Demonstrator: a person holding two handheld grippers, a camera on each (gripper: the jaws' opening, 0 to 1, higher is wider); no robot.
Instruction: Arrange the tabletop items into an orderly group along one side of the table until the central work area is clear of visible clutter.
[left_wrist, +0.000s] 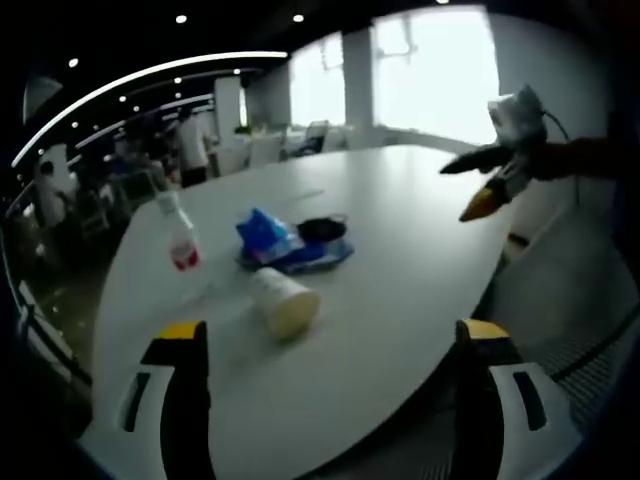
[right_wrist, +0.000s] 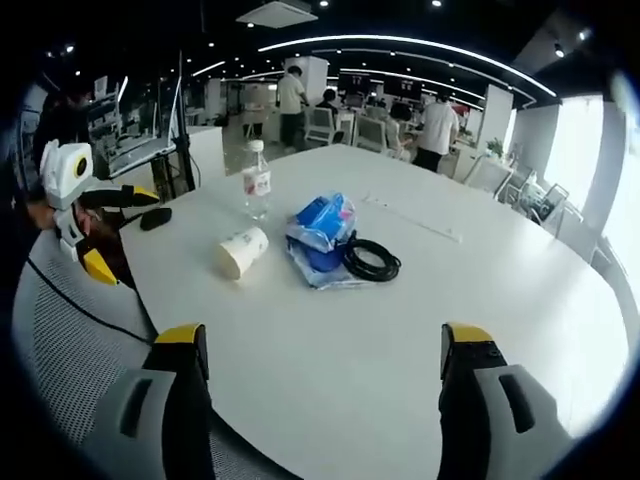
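A white paper cup (left_wrist: 285, 300) (right_wrist: 242, 250) lies on its side on the white table (left_wrist: 400, 230) (right_wrist: 400, 360). Behind it stands a clear plastic bottle (left_wrist: 180, 235) (right_wrist: 256, 180) with a red label. A blue packet (left_wrist: 265, 232) (right_wrist: 322, 222) rests on a flat blue pouch (left_wrist: 318, 256), with a coiled black cable (left_wrist: 322, 228) (right_wrist: 372, 260) beside it. My left gripper (left_wrist: 330, 340) (right_wrist: 85, 225) is open, short of the cup, nothing between its jaws. My right gripper (right_wrist: 325, 345) (left_wrist: 478, 185) is open over the table's near edge on the opposite side, holding nothing.
A small dark oval object (right_wrist: 155, 218) lies near the table edge by the left gripper. A thin white strip (right_wrist: 415, 220) runs across the far tabletop. A grey mesh chair back (right_wrist: 70, 330) stands near that edge. People, desks and chairs (right_wrist: 330, 125) fill the background.
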